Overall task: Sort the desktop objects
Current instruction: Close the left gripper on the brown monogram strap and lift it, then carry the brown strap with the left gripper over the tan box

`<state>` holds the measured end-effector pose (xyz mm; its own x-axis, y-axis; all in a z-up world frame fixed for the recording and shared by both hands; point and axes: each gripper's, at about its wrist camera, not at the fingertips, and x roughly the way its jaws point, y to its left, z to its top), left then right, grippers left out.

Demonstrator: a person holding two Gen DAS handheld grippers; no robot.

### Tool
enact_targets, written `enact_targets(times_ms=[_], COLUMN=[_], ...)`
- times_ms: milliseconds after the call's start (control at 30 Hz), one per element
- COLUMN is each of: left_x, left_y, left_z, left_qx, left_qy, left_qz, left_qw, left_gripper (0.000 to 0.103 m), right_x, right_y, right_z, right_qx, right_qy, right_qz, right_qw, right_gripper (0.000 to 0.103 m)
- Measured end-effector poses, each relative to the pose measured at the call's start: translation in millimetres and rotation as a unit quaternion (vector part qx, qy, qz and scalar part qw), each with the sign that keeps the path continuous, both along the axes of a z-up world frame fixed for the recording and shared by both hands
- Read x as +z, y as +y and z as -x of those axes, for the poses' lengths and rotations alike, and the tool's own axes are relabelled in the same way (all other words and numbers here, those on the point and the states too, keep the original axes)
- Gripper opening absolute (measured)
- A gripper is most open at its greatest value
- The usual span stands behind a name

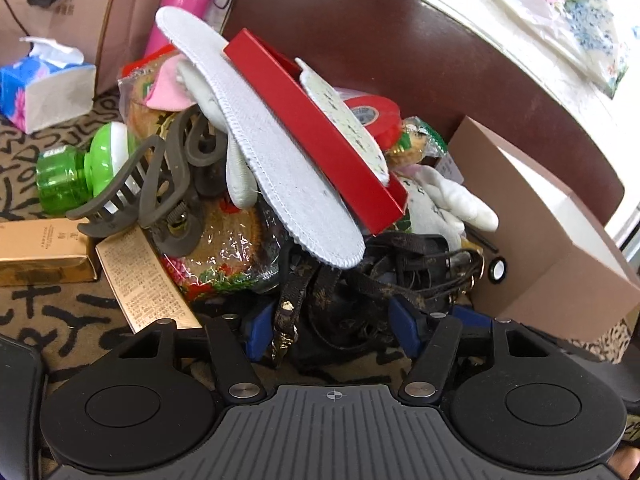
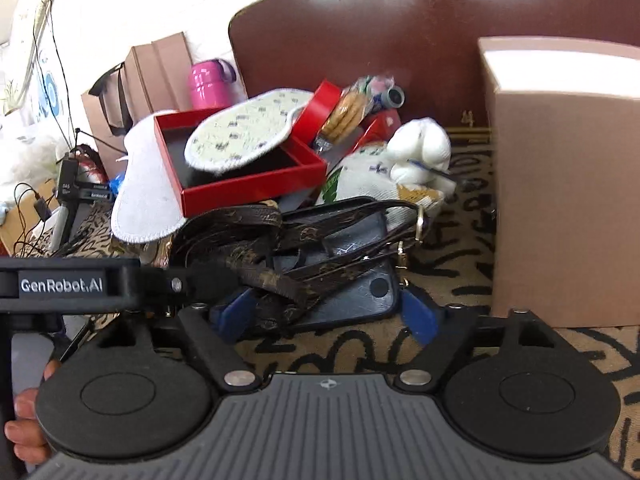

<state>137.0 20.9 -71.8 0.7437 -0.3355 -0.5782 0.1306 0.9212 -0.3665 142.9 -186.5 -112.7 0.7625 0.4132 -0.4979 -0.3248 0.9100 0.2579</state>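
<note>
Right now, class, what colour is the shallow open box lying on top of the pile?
Red: the shallow box shows best in the right wrist view.

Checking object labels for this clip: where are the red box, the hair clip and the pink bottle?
red box (image 2: 256, 188), right wrist view, on its front wall.
hair clip (image 1: 160, 184), left wrist view, on its curved body.
pink bottle (image 1: 184, 0), left wrist view, on its upper body.

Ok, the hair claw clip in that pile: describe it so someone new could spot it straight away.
Start at the red box tilted on top of the pile, then follow the white insole leaning on it down to the left. The hair claw clip sits there, beside the green bottle. It is the only matte grey-brown thing with curved, comb-like teeth.
</note>
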Motion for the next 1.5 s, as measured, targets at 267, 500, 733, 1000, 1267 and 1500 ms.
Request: enact_targets(times_ms=[267,500,733,1000,1267,1500], left_x=[6.7,1.7,-0.3,-5.0,-5.5,-0.7], left_y=[2.1,7.2,9.9,3.2,1.8,-7.8], left_z=[25.4,57.2,66.7,58.1,55.7,64.2], left_qx=[-0.028,-0.079,-0.064,-0.076,-0.072,-0.073], left_qy=[0.015,0.054,0.056,0.060,0.061,0.053], left_qz=[-0.001,0.016,0.022,0.018,0.019,-0.017], left_qw=[0.9995,0.9953,0.9961,0.9951,0.9954,0.9958], left_gripper=[0.054,0.062,0.086,0.075,0.077,0.067], right_x=[10.6,10.0,13.3,7.9,1.0,0.8], right_y=[-5.0,-19.6,-27.1,-28.7,-36.9,-30.2], right_z=[37.8,99.2,124.3,105.2,95.8,98.4], right_qx=[0.010,0.017,0.021,-0.002,-0.014,-0.012], right_qy=[-0.016,0.007,0.002,0.014,0.040,0.042], right_qz=[0.015,0.003,0.012,0.002,-0.047,-0.026], right_qw=[1.000,1.000,1.000,1.000,0.998,0.999], right_gripper=[0.077,0.077,0.077,0.075,0.067,0.064])
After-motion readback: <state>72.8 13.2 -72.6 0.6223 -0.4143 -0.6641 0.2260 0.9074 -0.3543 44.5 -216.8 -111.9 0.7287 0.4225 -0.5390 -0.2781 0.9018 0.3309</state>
